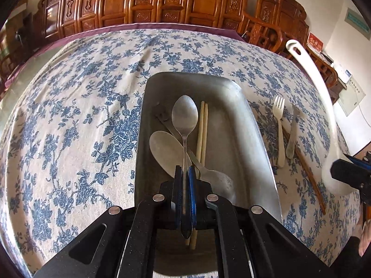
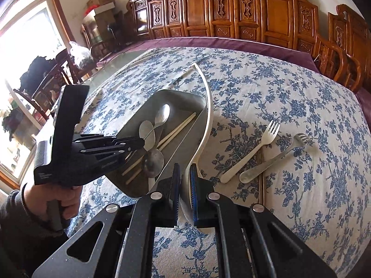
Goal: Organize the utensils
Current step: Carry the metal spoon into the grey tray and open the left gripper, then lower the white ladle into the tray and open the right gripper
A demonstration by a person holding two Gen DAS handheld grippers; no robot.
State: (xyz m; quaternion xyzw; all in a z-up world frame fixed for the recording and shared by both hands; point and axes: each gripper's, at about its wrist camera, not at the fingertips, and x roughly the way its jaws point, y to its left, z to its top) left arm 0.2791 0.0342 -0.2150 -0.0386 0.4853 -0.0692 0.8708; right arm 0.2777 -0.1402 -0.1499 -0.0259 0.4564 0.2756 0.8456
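Left claw (image 1: 184, 180), pinching the steel spoon (image 1: 184, 115), hangs over the tray (image 1: 255, 120); the spoon's handle runs lengthwise along it, mid-frame. Right claw (image 2: 184, 173) pinches the white ladle (image 2: 206, 106).

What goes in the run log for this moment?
left gripper: shut on metal spoon over metal tray | right gripper: shut on white ladle

Right gripper (image 2: 184, 192) pinches a white ladle (image 2: 204, 125) by its bowl end, beside a metal tray (image 2: 183, 97) holding spoons (image 2: 162, 115) and chopsticks (image 2: 171, 134); two forks (image 2: 255, 150) lie on floral surface (image 2: 301, 106).
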